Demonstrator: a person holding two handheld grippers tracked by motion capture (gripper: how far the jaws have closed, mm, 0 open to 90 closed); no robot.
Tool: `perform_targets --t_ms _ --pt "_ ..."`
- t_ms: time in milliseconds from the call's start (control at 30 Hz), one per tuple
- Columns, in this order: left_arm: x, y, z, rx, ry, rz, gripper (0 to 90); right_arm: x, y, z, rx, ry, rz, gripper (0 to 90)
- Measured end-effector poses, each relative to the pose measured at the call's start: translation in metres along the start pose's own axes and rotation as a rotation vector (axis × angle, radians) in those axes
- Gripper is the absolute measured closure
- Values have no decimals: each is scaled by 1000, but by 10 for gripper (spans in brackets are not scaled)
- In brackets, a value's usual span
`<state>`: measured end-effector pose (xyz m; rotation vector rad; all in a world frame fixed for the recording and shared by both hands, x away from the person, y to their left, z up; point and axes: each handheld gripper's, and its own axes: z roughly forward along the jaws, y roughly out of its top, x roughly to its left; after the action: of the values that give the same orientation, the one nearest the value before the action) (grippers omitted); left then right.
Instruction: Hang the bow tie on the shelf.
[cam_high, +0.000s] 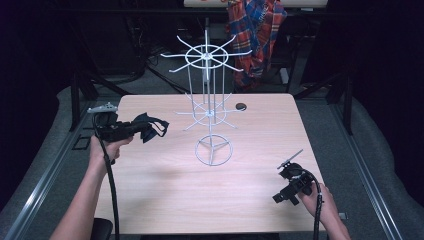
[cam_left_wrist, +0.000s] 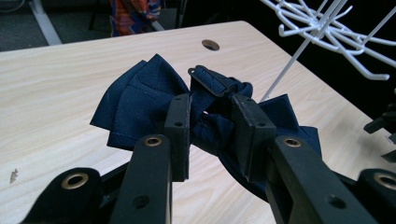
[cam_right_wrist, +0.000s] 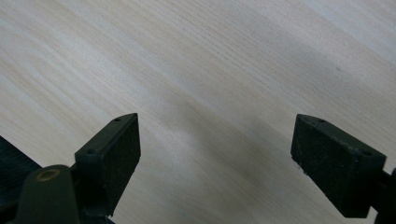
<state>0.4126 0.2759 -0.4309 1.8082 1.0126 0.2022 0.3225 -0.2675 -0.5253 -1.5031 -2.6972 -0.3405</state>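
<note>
Hanging the navy bow tie (cam_left_wrist: 140, 100) on the white wire rack (cam_high: 210, 107) looks like the step in hand, and doing it well means carrying the tie high enough that its strap loop (cam_left_wrist: 208, 79) clears a hook tip, then lowering the loop over that hook before letting go. The left gripper (cam_left_wrist: 211, 128) is clamped on the tie at its knot, the fabric bunched between the pads and held just above the table (cam_high: 260, 130), left of the rack. Approaching from the side should keep the jaws from tangling in the arms. Which hook is nearest is hard to judge from the high view. The left forearm reaches forward, the gripper level and pointing right towards the rack. The right gripper (cam_right_wrist: 215, 154) rests low at the table's near right corner, jaws spread wide and empty.
</note>
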Motion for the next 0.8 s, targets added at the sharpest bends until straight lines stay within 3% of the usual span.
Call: perform_targets --t_ms 33,67,100,200,233,333,400,433,500,567,800 --pt "0 1 -1 -3 4 -2 694 -1 0 2 -15 -7 -15 155" --pt "0 2 -3 -8 0 -4 694 1 -1 5 -59 7 12 155" --pt "0 3 -4 -10 -2 -4 694 0 0 4 -14 1 -13 155" --pt "-2 9 -6 -17 -6 5 693 -3 1 1 19 -11 -44 155" --pt "-2 11 -7 -19 -10 8 694 -2 -1 2 -5 -8 -19 155" --pt "-7 19 -8 -32 -22 22 694 -2 -1 1 4 -10 -23 155" --pt "-10 24 -9 -39 -29 34 693 0 -2 3 -21 -8 -7 155" --pt "-12 26 -9 -46 -34 39 694 -2 -1 1 7 -13 -33 155" --pt "-14 30 -10 -54 -43 43 693 -2 -2 0 22 -12 -27 155" --pt "-16 33 -10 -60 -48 48 694 -2 -3 2 -5 -12 -18 155" --pt "-22 43 -3 -72 -72 64 693 -2 -2 2 1 -11 -27 155"
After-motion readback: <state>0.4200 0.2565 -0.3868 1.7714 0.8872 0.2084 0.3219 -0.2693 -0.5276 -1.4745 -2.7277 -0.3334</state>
